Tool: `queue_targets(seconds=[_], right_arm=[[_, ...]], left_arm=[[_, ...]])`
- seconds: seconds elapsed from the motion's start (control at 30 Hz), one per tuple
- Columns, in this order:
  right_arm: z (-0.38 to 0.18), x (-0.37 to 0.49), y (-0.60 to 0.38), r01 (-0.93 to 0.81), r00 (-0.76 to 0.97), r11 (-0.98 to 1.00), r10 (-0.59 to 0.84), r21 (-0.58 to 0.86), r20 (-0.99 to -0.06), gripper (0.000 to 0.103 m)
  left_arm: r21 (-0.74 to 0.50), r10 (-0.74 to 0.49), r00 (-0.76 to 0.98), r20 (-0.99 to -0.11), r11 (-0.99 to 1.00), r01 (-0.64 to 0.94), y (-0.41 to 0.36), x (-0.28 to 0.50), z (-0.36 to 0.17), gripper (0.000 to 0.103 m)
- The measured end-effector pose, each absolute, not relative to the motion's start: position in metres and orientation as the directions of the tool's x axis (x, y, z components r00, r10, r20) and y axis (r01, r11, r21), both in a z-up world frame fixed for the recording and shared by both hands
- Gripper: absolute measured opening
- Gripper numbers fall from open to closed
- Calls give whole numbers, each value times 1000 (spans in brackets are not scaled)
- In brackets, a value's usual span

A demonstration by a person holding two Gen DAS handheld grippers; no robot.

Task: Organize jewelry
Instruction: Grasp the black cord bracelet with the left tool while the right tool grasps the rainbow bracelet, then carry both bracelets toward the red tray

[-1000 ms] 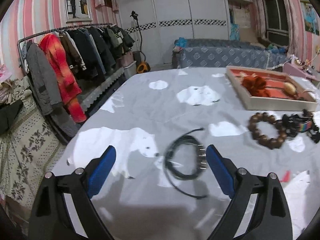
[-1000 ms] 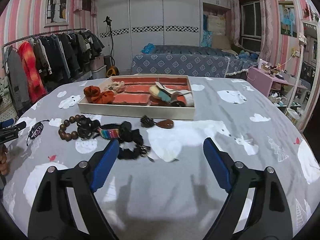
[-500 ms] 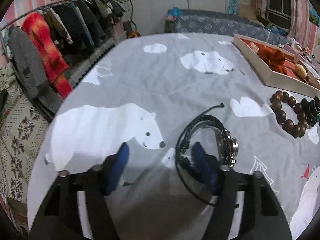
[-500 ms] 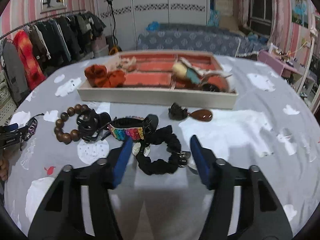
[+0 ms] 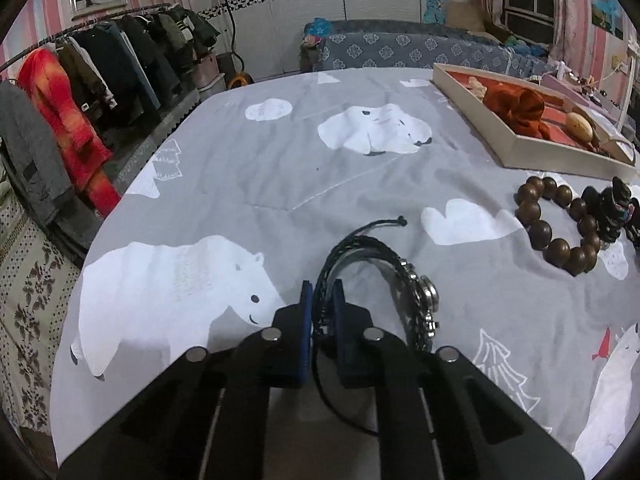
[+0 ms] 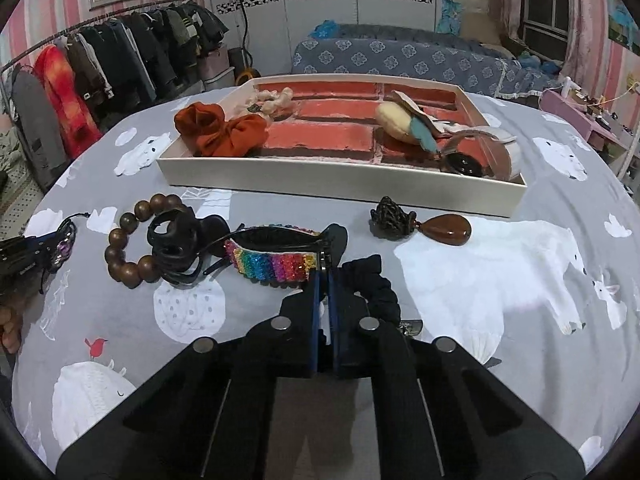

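Both tools dropped low, jaws just closed. Left tool (image 5: 322,300) now pinches black cord bracelet (image 5: 360,248) by near side of loop; rest of loop lies flat on desk (image 5: 280,168), silver charm to right. Right tool (image 6: 323,280) pressed together on edge of rainbow hair clip (image 6: 276,262), beside black scrunchie (image 6: 372,280). Grip at thin edges likely for easy lifting. Tray (image 6: 340,184) waits just behind, bead bracelet (image 6: 132,236) and claw clip (image 6: 176,240) not yet put away.

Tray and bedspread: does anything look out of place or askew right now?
The orange scrunchie hangs over the tray wall instead of lying in a compartment. The wooden bead bracelet and black claw clip overlap on the bedspread.
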State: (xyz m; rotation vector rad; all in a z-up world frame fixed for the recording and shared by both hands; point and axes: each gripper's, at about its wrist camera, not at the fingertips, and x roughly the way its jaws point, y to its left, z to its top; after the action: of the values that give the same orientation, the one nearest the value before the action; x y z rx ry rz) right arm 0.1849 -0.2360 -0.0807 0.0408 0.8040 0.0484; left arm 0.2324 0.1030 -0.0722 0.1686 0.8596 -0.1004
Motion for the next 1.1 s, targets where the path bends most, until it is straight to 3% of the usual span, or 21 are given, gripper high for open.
queue_targets(seconds=[0.37, 0.67, 1.1], right_arm=[[-47, 159, -257, -25, 764, 997, 63, 68, -642, 5], [-19, 118, -321, 29, 817, 994, 35, 102, -576, 5], [-7, 75, -395, 111, 839, 987, -31, 116, -543, 5]], left_arm=[[82, -21, 720, -694, 991, 107, 98, 215, -31, 9], [107, -41, 779, -625, 985, 137, 36, 187, 18, 9], [101, -105, 787, -607, 973, 208, -43, 177, 26, 9]])
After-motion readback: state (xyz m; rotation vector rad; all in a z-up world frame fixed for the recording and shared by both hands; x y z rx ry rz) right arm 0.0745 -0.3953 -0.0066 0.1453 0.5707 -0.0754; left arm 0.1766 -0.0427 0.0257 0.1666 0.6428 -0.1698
